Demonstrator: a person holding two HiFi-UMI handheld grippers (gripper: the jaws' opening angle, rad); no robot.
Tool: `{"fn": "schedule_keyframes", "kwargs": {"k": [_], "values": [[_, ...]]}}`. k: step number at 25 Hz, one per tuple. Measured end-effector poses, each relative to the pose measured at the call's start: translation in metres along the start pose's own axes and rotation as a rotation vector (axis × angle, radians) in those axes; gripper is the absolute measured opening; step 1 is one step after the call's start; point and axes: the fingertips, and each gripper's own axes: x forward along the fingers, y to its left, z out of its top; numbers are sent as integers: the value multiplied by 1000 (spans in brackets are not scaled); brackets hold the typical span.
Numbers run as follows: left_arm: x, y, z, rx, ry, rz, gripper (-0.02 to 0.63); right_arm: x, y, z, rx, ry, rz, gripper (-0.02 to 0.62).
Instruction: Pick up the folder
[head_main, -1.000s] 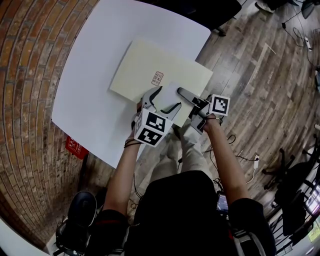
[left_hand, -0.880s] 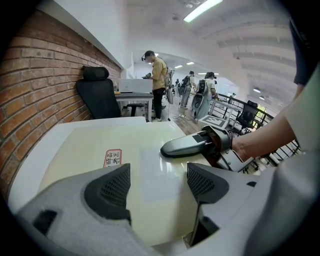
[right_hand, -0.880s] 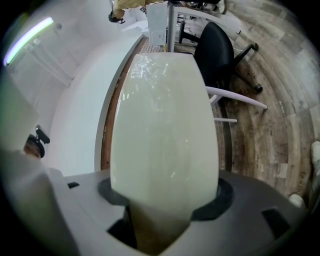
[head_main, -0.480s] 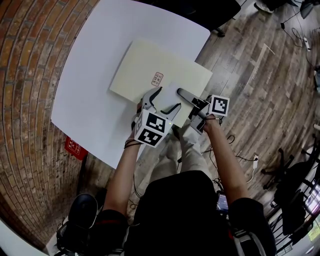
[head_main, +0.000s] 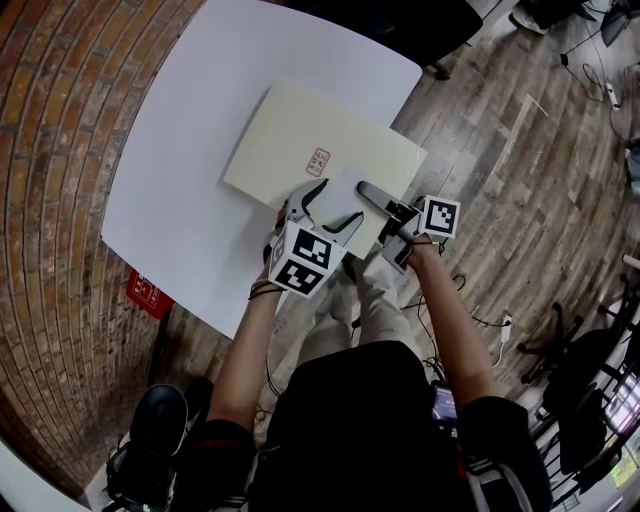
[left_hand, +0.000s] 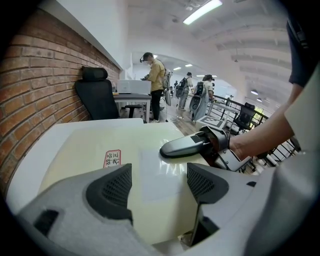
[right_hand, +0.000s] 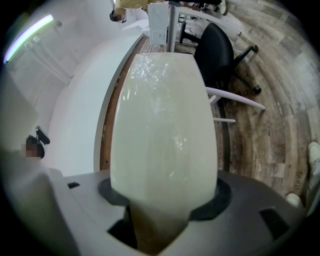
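A cream folder (head_main: 300, 140) with a small red stamp (head_main: 315, 158) lies on the white table (head_main: 170, 200), its near right corner at the table's edge. My right gripper (head_main: 368, 190) is shut on the folder's near right edge. In the right gripper view the folder (right_hand: 162, 115) runs straight out from between the pads of that gripper (right_hand: 162, 200). My left gripper (head_main: 338, 200) hangs open just above the folder's near edge. The left gripper view shows the folder (left_hand: 95, 150) beyond its spread fingers (left_hand: 107, 187), with the right gripper (left_hand: 187, 146) lying on the sheet.
Brick surface (head_main: 50, 200) borders the table on the left, wooden floor (head_main: 520, 170) on the right. A black chair (head_main: 420, 20) stands beyond the far edge. A red sign (head_main: 148, 296) sits below the near left edge. People stand far off in the left gripper view.
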Motion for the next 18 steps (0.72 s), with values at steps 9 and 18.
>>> {"fn": "schedule_keyframes", "kwargs": {"k": [9, 18], "values": [[-33, 19, 16, -92, -99, 84, 213, -8, 11, 6, -23, -16, -32, 281], [-55, 30, 27, -153, -167, 130, 164, -6, 39, 12, -149, -1, -50, 279]]}}
